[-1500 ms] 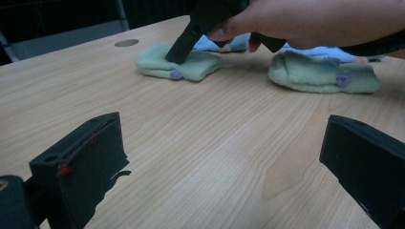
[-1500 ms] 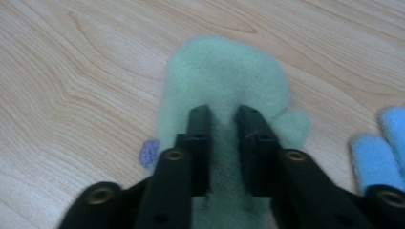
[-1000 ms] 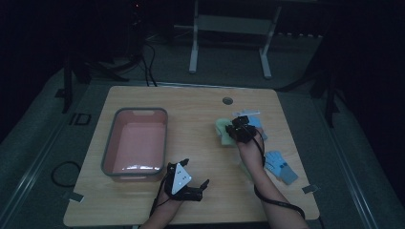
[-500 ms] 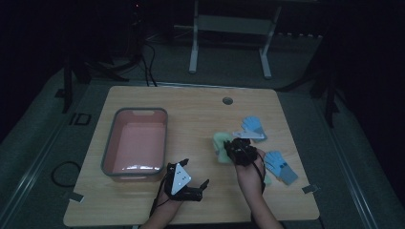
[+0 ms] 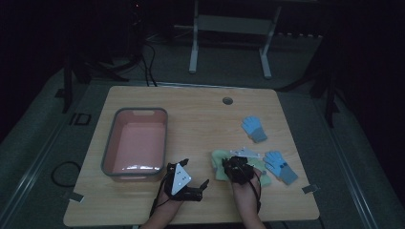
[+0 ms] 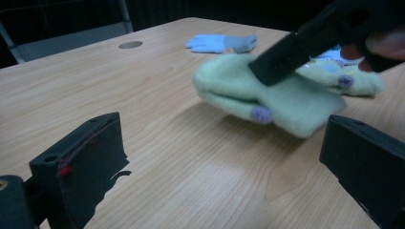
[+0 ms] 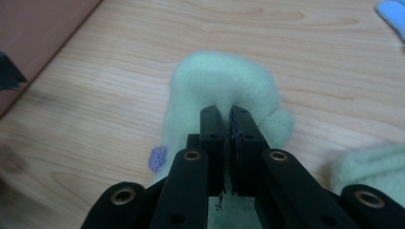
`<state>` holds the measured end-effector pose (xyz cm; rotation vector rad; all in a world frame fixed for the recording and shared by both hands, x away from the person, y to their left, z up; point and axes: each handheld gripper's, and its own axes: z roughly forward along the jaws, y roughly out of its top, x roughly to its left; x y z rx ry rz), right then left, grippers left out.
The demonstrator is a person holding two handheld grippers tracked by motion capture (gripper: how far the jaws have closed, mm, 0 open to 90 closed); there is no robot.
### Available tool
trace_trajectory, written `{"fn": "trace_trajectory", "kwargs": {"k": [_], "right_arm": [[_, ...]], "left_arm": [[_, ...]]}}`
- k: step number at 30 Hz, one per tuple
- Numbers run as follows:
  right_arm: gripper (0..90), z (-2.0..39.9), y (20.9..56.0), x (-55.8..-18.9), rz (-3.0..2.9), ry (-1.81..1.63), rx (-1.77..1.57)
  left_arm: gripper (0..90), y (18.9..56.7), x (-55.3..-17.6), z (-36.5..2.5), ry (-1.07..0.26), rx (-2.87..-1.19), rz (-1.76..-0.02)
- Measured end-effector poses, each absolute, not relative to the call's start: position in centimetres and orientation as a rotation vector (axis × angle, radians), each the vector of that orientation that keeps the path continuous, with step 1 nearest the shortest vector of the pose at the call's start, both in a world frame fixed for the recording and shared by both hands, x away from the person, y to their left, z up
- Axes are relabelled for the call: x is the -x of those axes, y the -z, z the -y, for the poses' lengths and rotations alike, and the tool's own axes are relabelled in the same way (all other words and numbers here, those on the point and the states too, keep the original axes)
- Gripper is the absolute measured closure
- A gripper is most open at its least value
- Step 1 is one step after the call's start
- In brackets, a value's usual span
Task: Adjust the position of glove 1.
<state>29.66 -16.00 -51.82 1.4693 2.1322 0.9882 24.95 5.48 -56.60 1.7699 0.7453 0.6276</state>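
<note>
Green glove (image 7: 224, 90) pinched in the closed right hand-held gripper (image 7: 228, 119).

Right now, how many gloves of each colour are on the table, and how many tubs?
Blue gloves: 2, one farther back and one near the right edge.
Green gloves: 2, one pinched by the right gripper (glove) and one lying beside it.
Pink tubs with a grey rim: 1.
Total: 5.
</note>
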Motion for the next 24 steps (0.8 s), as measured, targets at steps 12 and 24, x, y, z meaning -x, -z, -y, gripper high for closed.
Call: {"fn": "trace_trajectory", "kwargs": {"k": [12,24], "right_arm": [[67.6,15.5,54.8,-30.0,-2.167,-0.973,-1.502],[54.5,15.8,52.8,-30.5,-2.218,-0.979,-1.360]], "left_arm": [[1.7,56.6,-25.0,-5.4,-0.627,-1.771,-0.745],[1.7,56.6,-25.0,-5.5,-0.622,-1.770,-0.748]]}}
